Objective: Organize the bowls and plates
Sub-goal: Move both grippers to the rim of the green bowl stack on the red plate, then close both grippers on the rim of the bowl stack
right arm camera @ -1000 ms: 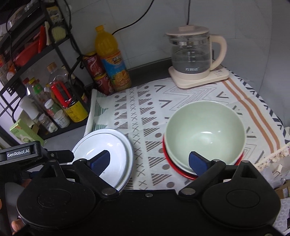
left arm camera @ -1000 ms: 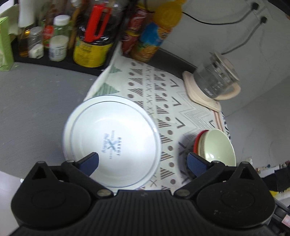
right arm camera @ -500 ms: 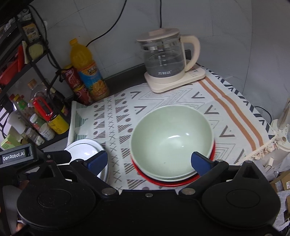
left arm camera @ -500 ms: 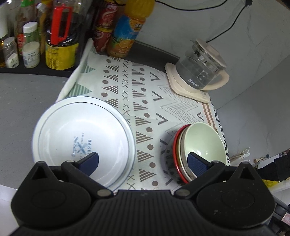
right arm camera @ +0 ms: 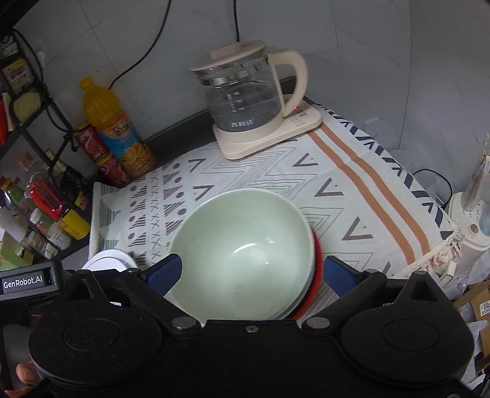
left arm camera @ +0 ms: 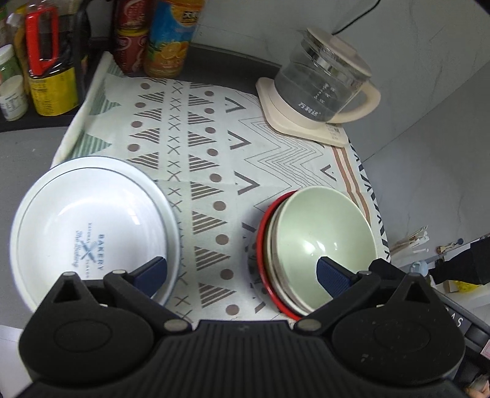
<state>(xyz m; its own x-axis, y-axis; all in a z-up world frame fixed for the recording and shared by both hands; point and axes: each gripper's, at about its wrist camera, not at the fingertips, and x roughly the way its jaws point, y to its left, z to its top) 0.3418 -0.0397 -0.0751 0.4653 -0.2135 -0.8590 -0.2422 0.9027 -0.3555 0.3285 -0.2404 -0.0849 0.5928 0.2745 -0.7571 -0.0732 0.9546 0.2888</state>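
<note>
Right claw (right arm camera: 251,272) spread wide, empty, over green bowl (right arm camera: 242,254) stacked w/ red plate (right arm camera: 317,269). Left claw (left arm camera: 242,269) also wide, empty, btwn white plate (left arm camera: 92,220) and stack, on patterned cloth (left arm camera: 214,159). Kettle (right arm camera: 245,101) behind.

Walls (right arm camera: 352,46): pale grey, tiled, meeting in a corner. Tabletop (left arm camera: 27,147): dark grey, covered by a patterned cloth (right arm camera: 352,196). Black wire shelf rack (right arm camera: 33,122) at left, stocked with bottles and jars. Black cables (right arm camera: 235,21) trail down the wall. Light: dim, indoor.
</note>
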